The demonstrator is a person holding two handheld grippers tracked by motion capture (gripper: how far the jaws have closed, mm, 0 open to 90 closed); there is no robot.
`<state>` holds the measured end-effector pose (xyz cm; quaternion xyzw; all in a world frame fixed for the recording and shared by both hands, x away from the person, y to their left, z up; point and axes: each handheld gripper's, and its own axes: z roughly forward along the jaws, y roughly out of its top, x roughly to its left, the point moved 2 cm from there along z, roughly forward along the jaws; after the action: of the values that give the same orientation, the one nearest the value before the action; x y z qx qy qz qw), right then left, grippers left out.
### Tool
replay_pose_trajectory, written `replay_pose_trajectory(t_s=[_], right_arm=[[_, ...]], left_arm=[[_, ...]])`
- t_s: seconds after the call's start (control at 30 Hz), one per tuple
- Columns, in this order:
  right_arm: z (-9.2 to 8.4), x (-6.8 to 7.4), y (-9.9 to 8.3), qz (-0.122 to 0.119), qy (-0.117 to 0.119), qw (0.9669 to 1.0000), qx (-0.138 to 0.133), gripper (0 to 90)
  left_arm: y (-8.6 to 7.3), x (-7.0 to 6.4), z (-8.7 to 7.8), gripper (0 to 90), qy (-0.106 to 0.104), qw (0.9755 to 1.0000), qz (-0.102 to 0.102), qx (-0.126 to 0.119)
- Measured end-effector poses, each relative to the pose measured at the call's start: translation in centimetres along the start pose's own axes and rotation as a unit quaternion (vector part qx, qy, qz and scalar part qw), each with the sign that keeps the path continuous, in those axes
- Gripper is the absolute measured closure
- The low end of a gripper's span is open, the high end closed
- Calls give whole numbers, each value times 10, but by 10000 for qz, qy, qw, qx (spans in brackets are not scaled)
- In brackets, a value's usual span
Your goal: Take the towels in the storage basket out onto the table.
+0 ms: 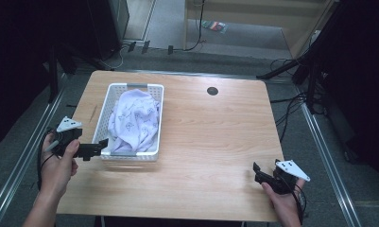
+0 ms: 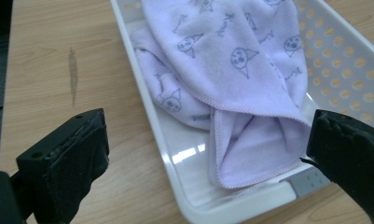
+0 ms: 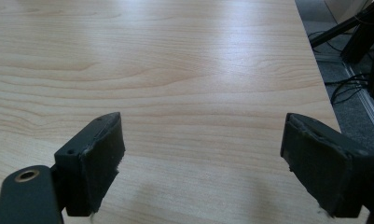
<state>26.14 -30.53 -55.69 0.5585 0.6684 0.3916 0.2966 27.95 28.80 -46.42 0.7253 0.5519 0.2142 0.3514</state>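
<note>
A white perforated basket [image 1: 104,111] stands on the left half of the wooden table [image 1: 211,142], with a pale lilac printed cloth [image 1: 134,118] bunched inside it. My left gripper [image 1: 101,147] is open at the basket's near left corner, its jaws straddling that corner. In the left gripper view the cloth [image 2: 231,70] lies folded in the basket [image 2: 166,140], and the left gripper [image 2: 208,154] holds nothing. My right gripper [image 1: 257,172] is open above the table's near right corner; in the right gripper view this gripper [image 3: 203,158] frames bare wood [image 3: 175,70].
A round black cable port [image 1: 212,91] sits near the table's far edge. Cables [image 1: 296,101] and dark stands lie on the floor to the right. A dark streak [image 2: 73,72] marks the wood left of the basket.
</note>
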Motion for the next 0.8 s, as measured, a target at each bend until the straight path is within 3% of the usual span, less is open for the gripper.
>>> replay_pose_trajectory(t_s=[0.3, 0.47, 0.8], right_arm=[[0, 0, 0, -42, 21, 10000, 0, 136], [0, 1, 0, -70, 22, 10000, -2, 138], [0, 1, 0, -70, 38, 10000, 13, 141]], left_arm=[[23, -7, 12, 0, -32, 9997, 152, 175], [34, -10, 17, 0, 32, 9996, 199, 175], [61, -13, 36, 0, 91, 9985, 354, 405]])
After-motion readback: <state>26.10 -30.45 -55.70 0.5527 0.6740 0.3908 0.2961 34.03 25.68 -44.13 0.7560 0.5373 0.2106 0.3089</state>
